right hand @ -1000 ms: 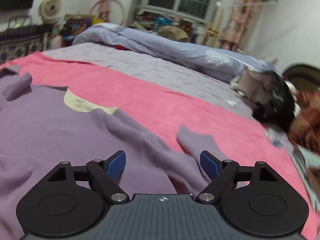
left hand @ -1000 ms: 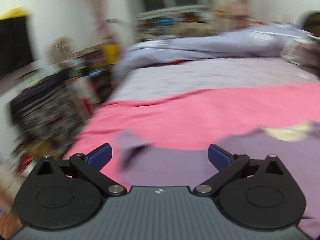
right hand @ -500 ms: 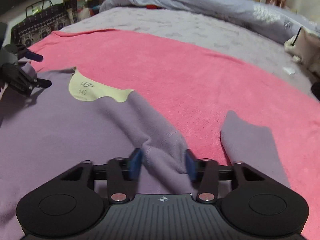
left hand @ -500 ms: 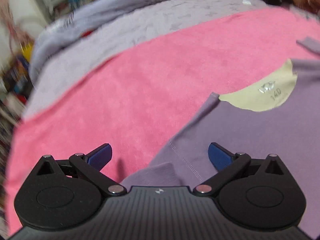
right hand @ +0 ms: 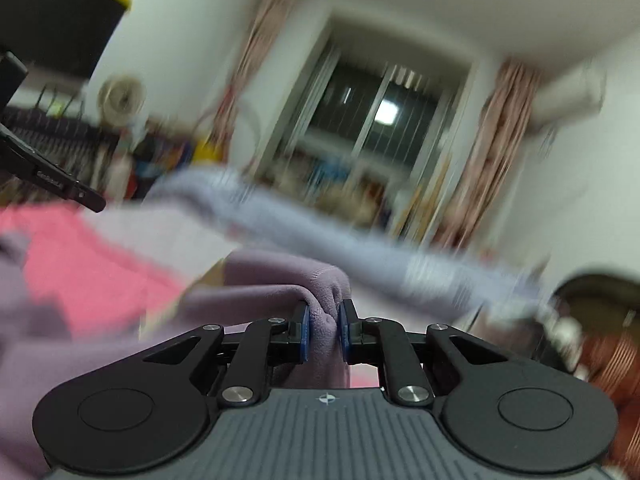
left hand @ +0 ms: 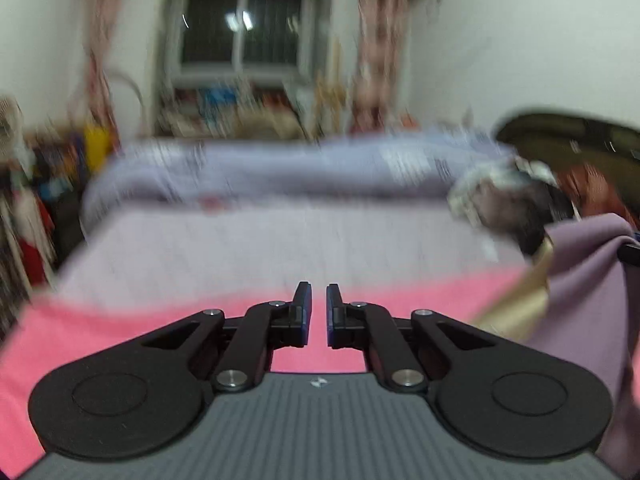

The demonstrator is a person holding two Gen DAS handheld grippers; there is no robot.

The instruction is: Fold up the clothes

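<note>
Now we lift the soft lilac fleece top (right hand: 320, 280) off the bed.
Our right gripper (right hand: 323, 330) pinches a fold of its fabric tightly between the blue pads; our left gripper (left hand: 319, 312) is nearly closed, a thin gap left, with nothing visible between the fingers. Below us spreads the pink towelling blanket (left hand: 120, 332), then the pale lavender bedsheet (left hand: 260, 248), the rumpled blue-grey duvet (left hand: 280, 168) and the dark window (left hand: 240, 32).
</note>
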